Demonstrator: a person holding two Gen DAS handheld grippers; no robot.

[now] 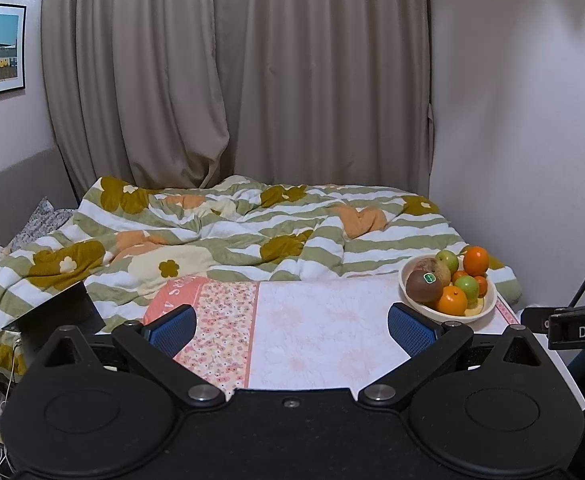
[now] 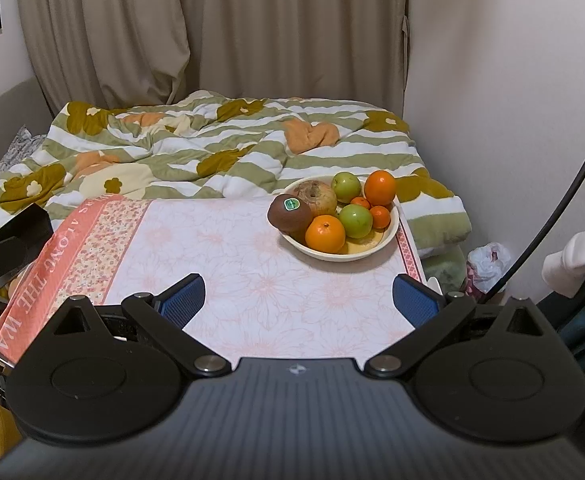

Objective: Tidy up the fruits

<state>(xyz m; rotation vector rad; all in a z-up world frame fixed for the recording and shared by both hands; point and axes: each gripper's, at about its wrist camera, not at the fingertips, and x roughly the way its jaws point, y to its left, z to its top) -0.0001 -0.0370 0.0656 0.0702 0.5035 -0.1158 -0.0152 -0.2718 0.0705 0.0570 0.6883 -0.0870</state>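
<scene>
A cream bowl (image 2: 388,242) stands at the far right of the cloth-covered table and holds several fruits. Among them are a brown fruit with a green sticker (image 2: 288,216), a tan round fruit (image 2: 316,196), oranges (image 2: 325,233) and green apples (image 2: 355,220). In the left wrist view the same bowl (image 1: 488,308) sits just beyond my right fingertip. My left gripper (image 1: 292,330) is open over the table's near edge with nothing between its blue pads. My right gripper (image 2: 298,296) is also open and empty, short of the bowl.
A pink floral cloth (image 2: 212,248) covers the table. Behind it lies a bed with a striped flowered duvet (image 2: 212,148), then beige curtains (image 2: 212,32). A white sleeve (image 2: 584,248) and a black cable (image 2: 552,216) are at the right. A black object (image 1: 60,312) sits left.
</scene>
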